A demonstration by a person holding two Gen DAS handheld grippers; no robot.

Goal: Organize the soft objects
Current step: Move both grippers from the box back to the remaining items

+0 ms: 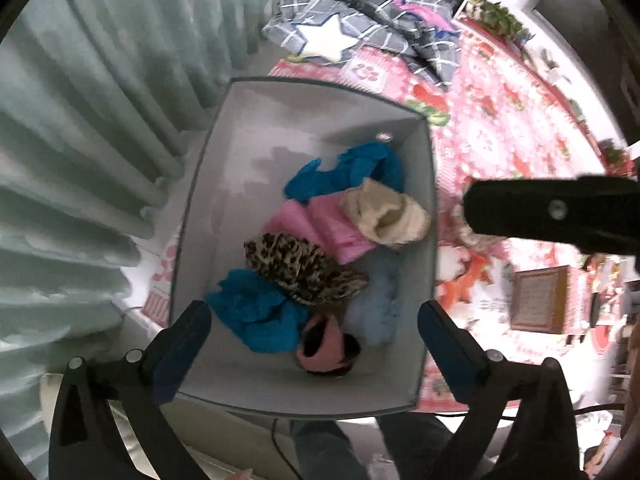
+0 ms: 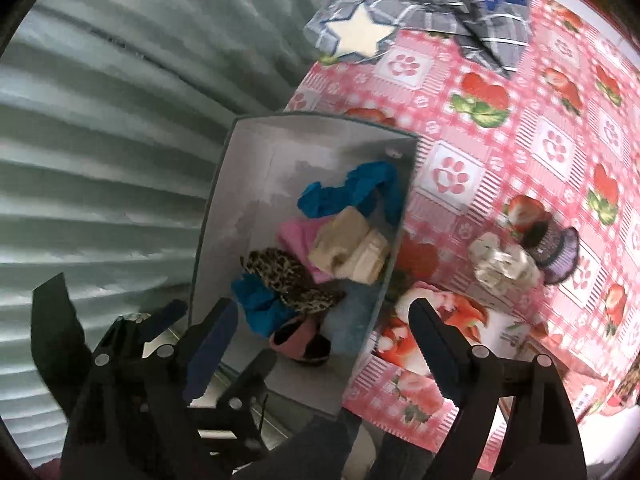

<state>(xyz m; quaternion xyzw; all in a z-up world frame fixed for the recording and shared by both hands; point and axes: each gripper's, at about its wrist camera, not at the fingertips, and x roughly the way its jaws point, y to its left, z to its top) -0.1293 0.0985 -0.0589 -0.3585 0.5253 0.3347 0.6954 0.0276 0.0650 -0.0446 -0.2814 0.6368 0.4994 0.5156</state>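
Above the grey bin [image 1: 224, 168] of soft clothes [image 1: 304, 264], left gripper [image 1: 316, 328] and right gripper [image 2: 320, 328] gape wide, empty.

A storage bin [image 1: 224, 184] at the frame's centre holds a pile of soft items [image 1: 320, 248], with curtains [image 1: 100, 120] to its left, a patterned sheet [image 2: 500, 140] to its right, and a quilt [image 1: 372, 28] beyond.
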